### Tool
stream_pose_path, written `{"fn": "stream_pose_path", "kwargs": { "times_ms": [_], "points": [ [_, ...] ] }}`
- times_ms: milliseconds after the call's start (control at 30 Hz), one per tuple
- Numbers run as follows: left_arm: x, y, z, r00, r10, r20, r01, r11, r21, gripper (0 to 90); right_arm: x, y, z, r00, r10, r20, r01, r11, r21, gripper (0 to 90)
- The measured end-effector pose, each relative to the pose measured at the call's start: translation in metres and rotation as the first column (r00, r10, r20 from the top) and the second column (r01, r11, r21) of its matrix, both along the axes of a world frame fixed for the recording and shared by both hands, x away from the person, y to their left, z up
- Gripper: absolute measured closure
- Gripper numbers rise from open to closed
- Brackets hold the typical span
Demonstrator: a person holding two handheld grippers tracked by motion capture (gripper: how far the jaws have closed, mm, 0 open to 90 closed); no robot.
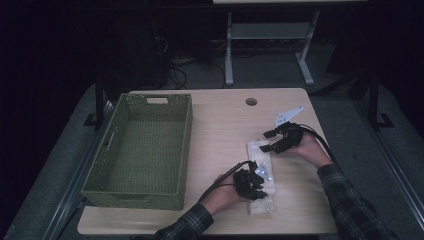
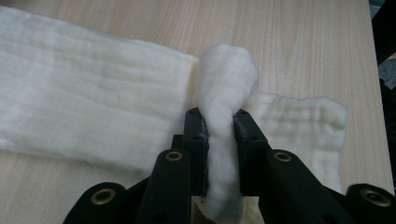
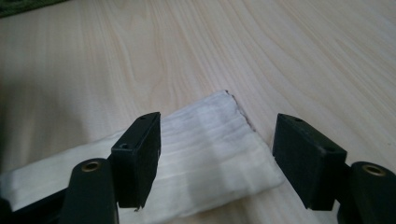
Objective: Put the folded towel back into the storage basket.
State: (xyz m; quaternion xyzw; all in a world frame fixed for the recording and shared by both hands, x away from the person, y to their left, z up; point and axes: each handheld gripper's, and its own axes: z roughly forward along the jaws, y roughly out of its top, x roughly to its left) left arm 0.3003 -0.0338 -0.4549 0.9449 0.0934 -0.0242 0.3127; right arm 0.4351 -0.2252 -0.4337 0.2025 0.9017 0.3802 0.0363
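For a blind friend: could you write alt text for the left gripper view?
Two black jaws of the left gripper pinch a raised fold of a white cloth. The rest of the cloth lies flat on a light wooden table.

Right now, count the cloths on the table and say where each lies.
1: a white folded cloth lies right of the green basket; the left gripper pinches its near end, the right gripper hovers open at its far end.

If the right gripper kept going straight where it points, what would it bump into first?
Probably the cloth: its end lies right ahead of the open right gripper, between the jaws. Past that is bare table.
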Motion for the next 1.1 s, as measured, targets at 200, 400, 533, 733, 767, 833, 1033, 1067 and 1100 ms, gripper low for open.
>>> {"fn": "stream_pose_path", "kwargs": {
  "times_ms": [200,400,533,733,767,833,1033,1067,1100],
  "points": [
    [0.001,0.001,-0.001,0.9999,0.006,-0.012,-0.006,0.9999,-0.011,77.1,0.014,0.008,-0.006,0.9996,0.025,-0.011,-0.025,0.9992,-0.032,33.3],
    [0.001,0.001,-0.001,1.0,0.005,-0.008,-0.005,0.9999,-0.01,77.1,0.018,0.015,-0.013,0.9992,0.037,-0.013,-0.038,0.9974,-0.061,34.7],
    [0.002,0.001,-0.001,0.9998,0.006,-0.018,-0.006,0.9999,-0.012,77.1,0.02,0.018,-0.021,0.9983,0.054,-0.021,-0.056,0.9945,-0.088,35.4],
    [0.002,0.001,-0.001,0.9997,0.011,-0.023,-0.012,0.9998,-0.016,77.1,0.023,0.023,-0.03,0.9966,0.083,-0.005,-0.083,0.9896,-0.118,36.4],
    [0.002,0.001,-0.001,0.9997,0.011,-0.023,-0.012,0.9998,-0.016,77.1,0.023,0.023,-0.03,0.9966,0.083,-0.005,-0.083,0.9896,-0.118,36.4],
    [0.002,0.001,-0.001,0.9997,0.012,-0.023,-0.012,0.9998,-0.016,77.1,0.021,0.023,-0.031,0.9964,0.084,-0.014,-0.085,0.9897,-0.115,39.1],
    [0.001,0.001,-0.001,0.9997,0.014,-0.021,-0.014,0.9998,-0.014,77.2,0.018,0.023,-0.03,0.9907,0.135,-0.017,-0.136,0.9842,-0.113,60.9],
    [0.001,0.001,-0.001,0.9997,0.014,-0.021,-0.014,0.9998,-0.014,77.2,0.017,0.023,-0.03,0.99,0.139,-0.026,-0.141,0.9838,-0.111,65.6],
    [0.001,0.001,-0.001,0.9997,0.014,-0.021,-0.014,0.9998,-0.014,77.2,0.017,0.023,-0.03,0.9893,0.143,-0.029,-0.146,0.9838,-0.105,69.1]
  ]
}}
